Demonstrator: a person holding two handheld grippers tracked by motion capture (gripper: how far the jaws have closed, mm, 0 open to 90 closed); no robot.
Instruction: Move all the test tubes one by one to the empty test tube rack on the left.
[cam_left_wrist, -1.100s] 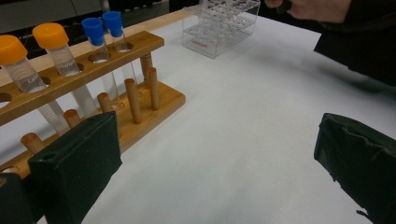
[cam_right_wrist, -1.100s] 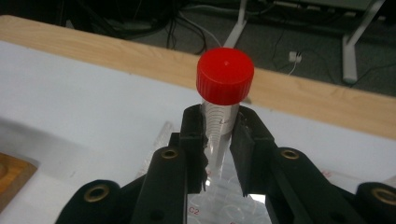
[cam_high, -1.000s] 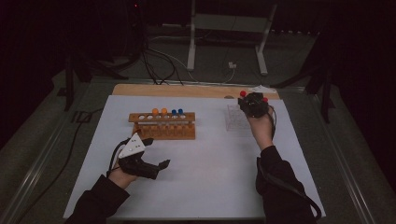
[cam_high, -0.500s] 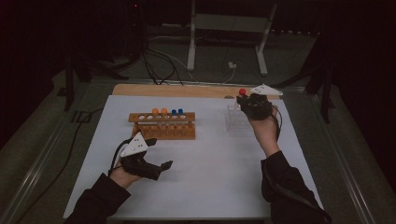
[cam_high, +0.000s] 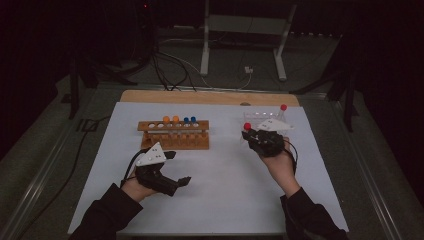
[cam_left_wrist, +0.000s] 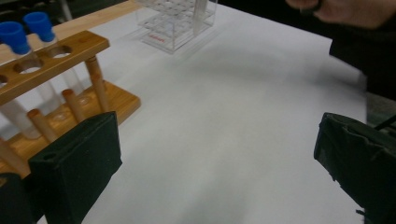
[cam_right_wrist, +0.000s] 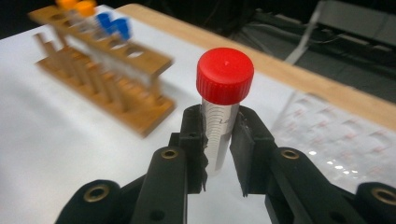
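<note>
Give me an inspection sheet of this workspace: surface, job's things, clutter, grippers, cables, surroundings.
Surface: white sheet over the table, a wooden board along its far edge.
Job's things: wooden rack holding two orange-capped tubes and two blue-capped tubes; clear plastic rack at the far right with one red-capped tube standing in it; another red-capped tube held upright.
Clutter: nothing seen.
Grippers: left gripper open, near the wooden rack; right gripper shut on the red-capped tube, beside the clear plastic rack.
Cables: one trails from each gripper; more lie on the floor behind the table.
Surroundings: dark; a white stand behind.
</note>
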